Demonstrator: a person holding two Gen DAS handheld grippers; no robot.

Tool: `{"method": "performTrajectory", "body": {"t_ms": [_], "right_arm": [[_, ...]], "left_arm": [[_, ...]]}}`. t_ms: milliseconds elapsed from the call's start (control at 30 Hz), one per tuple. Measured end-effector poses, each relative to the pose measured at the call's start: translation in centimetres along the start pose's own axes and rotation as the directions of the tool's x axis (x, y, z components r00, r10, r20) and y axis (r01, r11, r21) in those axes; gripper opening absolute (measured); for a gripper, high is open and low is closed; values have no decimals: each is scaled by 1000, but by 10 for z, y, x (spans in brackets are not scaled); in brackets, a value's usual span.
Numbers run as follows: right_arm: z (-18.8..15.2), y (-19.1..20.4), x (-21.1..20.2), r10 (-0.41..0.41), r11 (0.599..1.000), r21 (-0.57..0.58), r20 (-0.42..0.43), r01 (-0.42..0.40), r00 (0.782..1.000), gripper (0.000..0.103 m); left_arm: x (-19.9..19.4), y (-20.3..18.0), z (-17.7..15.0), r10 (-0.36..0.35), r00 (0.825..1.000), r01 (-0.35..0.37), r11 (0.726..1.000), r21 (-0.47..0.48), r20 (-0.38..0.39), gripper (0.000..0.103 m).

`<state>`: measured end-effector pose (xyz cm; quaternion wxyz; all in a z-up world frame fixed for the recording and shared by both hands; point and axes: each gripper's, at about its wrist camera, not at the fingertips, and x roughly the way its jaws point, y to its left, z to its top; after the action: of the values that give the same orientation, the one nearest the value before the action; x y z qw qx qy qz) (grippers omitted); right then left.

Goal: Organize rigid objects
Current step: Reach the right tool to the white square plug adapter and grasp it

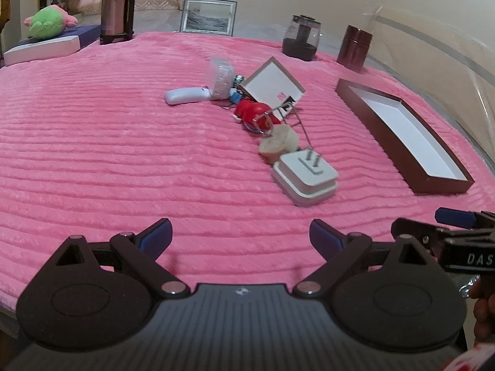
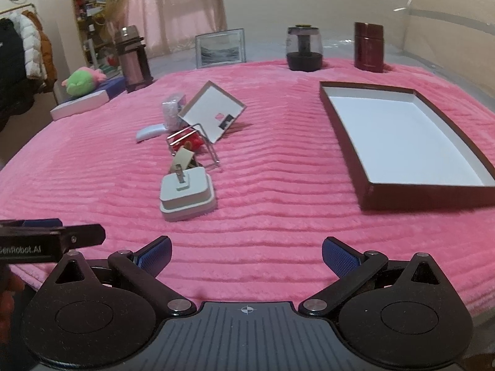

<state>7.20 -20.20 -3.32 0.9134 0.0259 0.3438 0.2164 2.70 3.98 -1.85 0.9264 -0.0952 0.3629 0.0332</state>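
From the left wrist camera, the left gripper (image 1: 240, 235) hangs over the near edge of the pink blanket (image 1: 92, 142), its blue-padded fingers spread wide with nothing between them. Ahead lies a white plug adapter (image 1: 304, 179), prongs up, touching a beige cork-like piece (image 1: 278, 143). Farther on sit a red toy (image 1: 255, 114), a bent wire rack (image 1: 290, 120), a tilted small box lid (image 1: 273, 85), a white mouse (image 1: 185, 95) and a clear plastic packet (image 1: 221, 77). The brown tray (image 1: 402, 133) lies to the right, well apart.

From the right wrist camera, the right gripper (image 2: 246, 255) is likewise spread and holds nothing. The adapter (image 2: 186, 193) is ahead to the left, the pile beyond it; the white-lined tray (image 2: 368, 191) is right. A thermos (image 2: 133, 58), picture frame (image 2: 220, 48), glass pot (image 2: 304, 49) and dark canister (image 2: 368, 46) stand at the far edge.
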Motion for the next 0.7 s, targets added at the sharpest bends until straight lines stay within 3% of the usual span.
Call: {"method": "performTrajectory", "body": {"t_ms": [400, 500, 700], "right_arm": [[16, 33, 50, 76, 988, -140, 27, -71, 997, 99], [20, 41, 68, 92, 982, -165, 7, -90, 996, 86], [25, 53, 94, 102, 977, -187, -4, -101, 995, 78]], "left_arm": [[22, 37, 29, 1, 999, -2, 1000, 15, 41, 93], [29, 42, 34, 1, 999, -1, 1000, 12, 45, 92], [40, 48, 41, -21, 999, 20, 1000, 23, 48, 91]]}}
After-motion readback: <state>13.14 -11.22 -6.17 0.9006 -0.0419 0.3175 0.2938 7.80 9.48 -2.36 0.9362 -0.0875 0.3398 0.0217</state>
